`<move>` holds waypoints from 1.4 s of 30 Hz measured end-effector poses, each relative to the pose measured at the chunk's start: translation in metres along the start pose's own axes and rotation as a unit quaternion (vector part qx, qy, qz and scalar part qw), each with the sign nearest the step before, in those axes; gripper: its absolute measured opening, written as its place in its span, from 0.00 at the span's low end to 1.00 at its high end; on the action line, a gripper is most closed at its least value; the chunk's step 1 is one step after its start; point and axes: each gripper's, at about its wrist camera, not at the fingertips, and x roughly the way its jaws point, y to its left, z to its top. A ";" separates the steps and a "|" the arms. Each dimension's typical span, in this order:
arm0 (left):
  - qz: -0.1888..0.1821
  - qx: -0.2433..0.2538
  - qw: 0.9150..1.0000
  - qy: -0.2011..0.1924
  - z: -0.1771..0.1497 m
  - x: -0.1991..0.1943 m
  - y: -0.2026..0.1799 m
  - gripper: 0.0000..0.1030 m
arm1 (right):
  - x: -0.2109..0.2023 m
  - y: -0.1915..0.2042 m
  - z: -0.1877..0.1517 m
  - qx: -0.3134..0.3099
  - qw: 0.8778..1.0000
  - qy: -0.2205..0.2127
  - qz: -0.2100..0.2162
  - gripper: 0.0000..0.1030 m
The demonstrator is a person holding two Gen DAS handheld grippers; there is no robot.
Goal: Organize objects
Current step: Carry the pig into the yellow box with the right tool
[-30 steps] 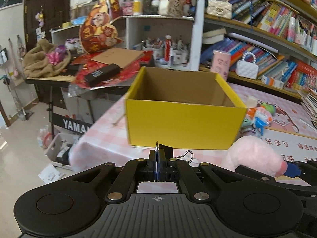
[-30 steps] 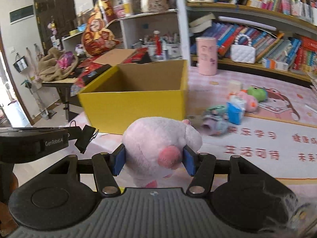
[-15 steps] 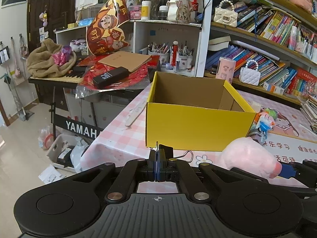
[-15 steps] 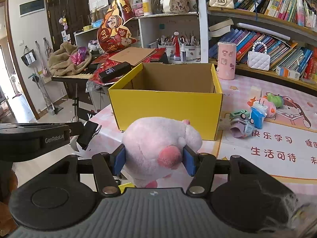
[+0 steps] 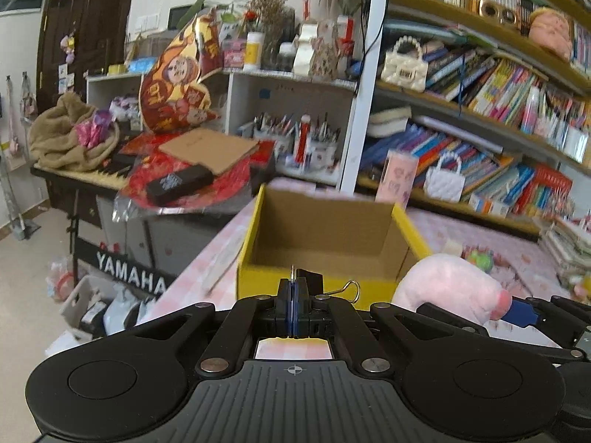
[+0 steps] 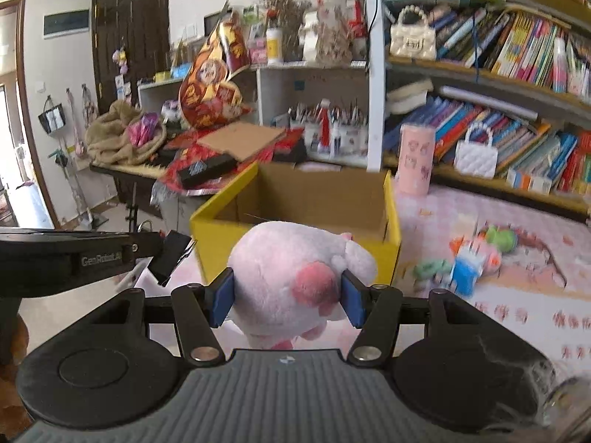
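Right wrist: plush pig (image 6: 291, 280) between claw (image 6: 288, 297) pads.

Plenty blurred and blocked in both wrist views.
The pink plush pig (image 6: 291, 280) hid the near wall of the yellow box (image 6: 391, 221) and the box floor behind it, and its own lower body was cut off by the right gripper (image 6: 286, 297). The small toys (image 6: 465, 262) near the table's right edge smeared into colour, shapes unreadable. The black binder clip (image 5: 309, 280) was mostly hidden between the left gripper (image 5: 293, 308) pads. Book spines (image 5: 509, 88) were illegible.
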 end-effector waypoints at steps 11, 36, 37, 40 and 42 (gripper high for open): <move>0.024 -0.009 0.999 -0.018 0.045 0.063 -0.021 0.00 | 0.077 -0.044 0.054 -0.018 0.999 -0.030 0.004 0.55; 0.109 -0.018 0.991 0.077 0.041 0.174 -0.052 0.00 | 0.230 -0.091 0.052 -0.103 0.978 0.118 0.140 0.46; 0.111 -0.017 0.991 0.078 0.041 0.177 -0.054 0.00 | 0.233 -0.094 0.053 -0.103 0.978 0.119 0.136 0.46; 0.113 -0.015 0.990 0.082 0.041 0.183 -0.059 0.00 | 0.239 -0.104 0.057 -0.100 0.980 0.119 0.126 0.47; 0.113 -0.012 0.990 0.085 0.041 0.187 -0.062 0.00 | 0.241 -0.109 0.057 -0.100 0.980 0.118 0.125 0.47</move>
